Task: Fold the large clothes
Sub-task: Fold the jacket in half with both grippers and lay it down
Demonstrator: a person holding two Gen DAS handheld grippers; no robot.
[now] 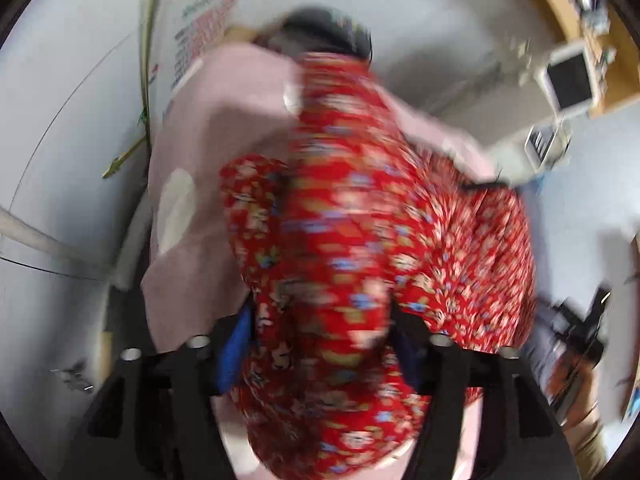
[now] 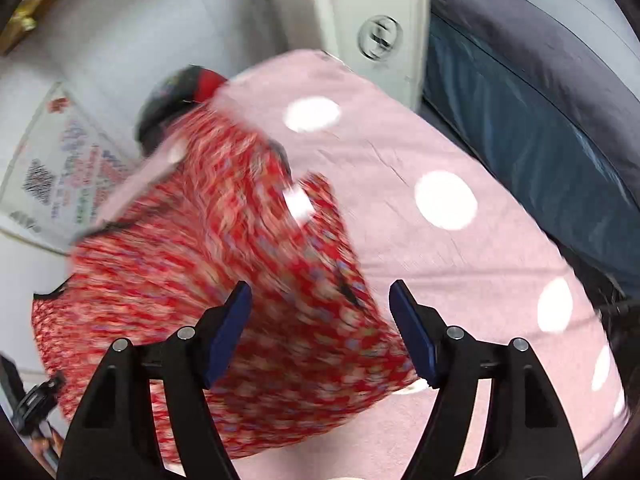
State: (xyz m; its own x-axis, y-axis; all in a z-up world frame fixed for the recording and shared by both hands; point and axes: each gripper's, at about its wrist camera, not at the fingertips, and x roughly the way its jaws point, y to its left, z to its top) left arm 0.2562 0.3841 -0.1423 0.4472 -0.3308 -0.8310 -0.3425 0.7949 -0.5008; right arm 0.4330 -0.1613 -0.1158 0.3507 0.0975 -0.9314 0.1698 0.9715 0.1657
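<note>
A red floral garment [image 1: 360, 200] lies bunched on a pink bed sheet with white dots [image 1: 224, 120]. In the left wrist view the cloth fills the gap between the fingers of my left gripper [image 1: 322, 312] and drapes over their tips. The jaws stand wide and one blue pad [image 1: 234, 344] shows beside the cloth. In the right wrist view the same garment [image 2: 200, 240] spreads over the sheet [image 2: 440, 240]. My right gripper [image 2: 319, 286] hangs open above the garment's near edge, and both blue pads are bare. Both views are blurred.
A white appliance [image 2: 372, 20] stands at the sheet's far end, with dark blue bedding [image 2: 520, 100] to its right. A printed poster [image 2: 60, 168] hangs on the wall, and a dark round object [image 2: 168, 96] sits beyond the garment. A monitor [image 1: 568, 80] is at the far right.
</note>
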